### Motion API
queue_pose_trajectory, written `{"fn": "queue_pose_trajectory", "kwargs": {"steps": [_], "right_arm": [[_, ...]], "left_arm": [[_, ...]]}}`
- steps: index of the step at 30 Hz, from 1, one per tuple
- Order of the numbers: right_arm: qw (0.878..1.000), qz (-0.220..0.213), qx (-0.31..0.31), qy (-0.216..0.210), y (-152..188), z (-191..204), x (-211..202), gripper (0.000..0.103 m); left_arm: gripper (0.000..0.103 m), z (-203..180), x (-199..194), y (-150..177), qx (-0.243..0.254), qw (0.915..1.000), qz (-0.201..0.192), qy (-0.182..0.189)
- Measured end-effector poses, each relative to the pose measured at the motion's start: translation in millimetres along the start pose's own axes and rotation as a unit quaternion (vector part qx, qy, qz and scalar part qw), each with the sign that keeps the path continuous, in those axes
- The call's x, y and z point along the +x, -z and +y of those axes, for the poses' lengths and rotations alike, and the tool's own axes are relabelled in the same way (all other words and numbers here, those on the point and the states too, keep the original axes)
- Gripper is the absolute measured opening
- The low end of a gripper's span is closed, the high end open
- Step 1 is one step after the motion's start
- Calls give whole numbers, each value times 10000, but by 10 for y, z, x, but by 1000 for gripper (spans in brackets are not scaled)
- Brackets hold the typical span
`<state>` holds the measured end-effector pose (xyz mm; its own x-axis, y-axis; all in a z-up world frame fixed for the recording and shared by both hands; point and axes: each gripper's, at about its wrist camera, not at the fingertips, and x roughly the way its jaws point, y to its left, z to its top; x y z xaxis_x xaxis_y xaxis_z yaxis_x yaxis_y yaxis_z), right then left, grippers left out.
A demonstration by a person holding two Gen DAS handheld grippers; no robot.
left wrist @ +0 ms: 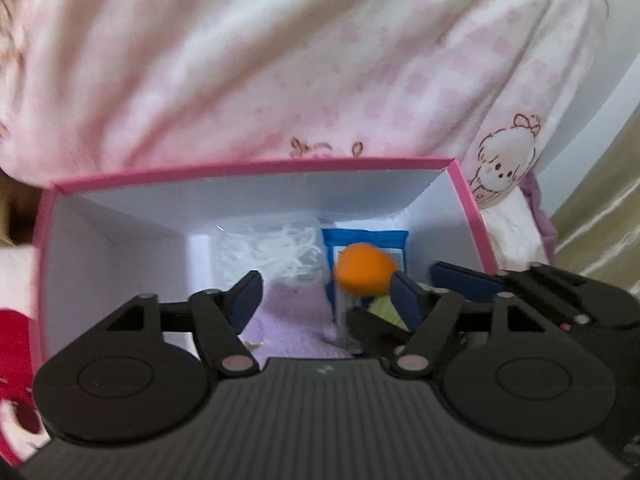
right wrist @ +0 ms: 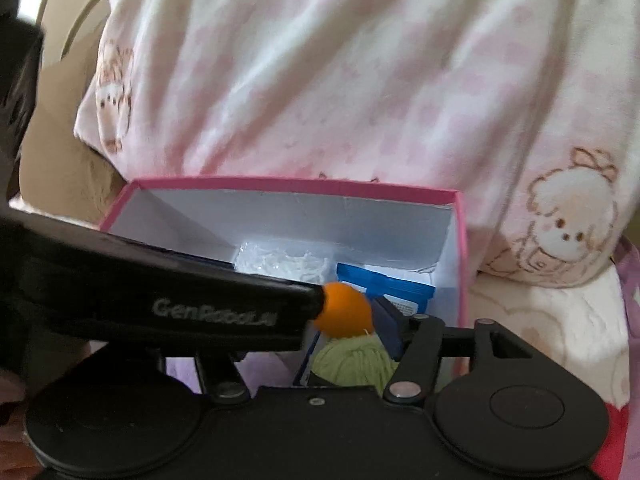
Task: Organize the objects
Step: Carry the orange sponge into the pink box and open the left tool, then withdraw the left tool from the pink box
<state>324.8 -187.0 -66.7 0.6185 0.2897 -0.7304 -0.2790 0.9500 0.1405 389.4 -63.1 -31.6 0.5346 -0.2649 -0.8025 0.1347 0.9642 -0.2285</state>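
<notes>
Over the pink-rimmed box (left wrist: 472, 216), the left gripper (left wrist: 324, 300) and right gripper (right wrist: 348, 328) hang with jaws parted, gripping nothing, an orange-capped item (left wrist: 364, 274) dropping near the blue packet (left wrist: 368, 240); withdrawing straight upward looks safest.

Both wrist views close, angled down; sharing pink box (left wrist: 472, 216) interior
</notes>
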Motion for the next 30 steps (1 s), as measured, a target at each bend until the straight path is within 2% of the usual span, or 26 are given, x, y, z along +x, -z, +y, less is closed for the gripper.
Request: {"fn": "queue_pose_trajectory", "kwargs": {"steps": [2,5,11,16,23,27,30], "right_arm": [[9999,-117,10,12,27,10,-151,68],[9996,-288,-14,-13,70,70,-409,71],[9979,-495,-368,182,142,313,-908,75],[9982,-570,-168,57,195,417,-1313,75],[9966,-734,-335,193,254,661,-1735,75],[9966,-673,-339,324,336,734,-1937,75],[9972,-557,-356,356,429,764,-2049,75]], "left_arm": [[81,-33,-142,12,60,9997,-86,-204],[84,-6,-341,47,-37,9998,-37,-180],[84,85,-903,214,-94,9992,-126,-375],[84,172,-1319,370,-49,9984,-205,-532],[84,303,-1578,651,-303,9978,-148,-572],[85,340,-1693,824,-210,9985,-121,-494],[85,425,-1763,976,-185,9978,-73,-638]]}}
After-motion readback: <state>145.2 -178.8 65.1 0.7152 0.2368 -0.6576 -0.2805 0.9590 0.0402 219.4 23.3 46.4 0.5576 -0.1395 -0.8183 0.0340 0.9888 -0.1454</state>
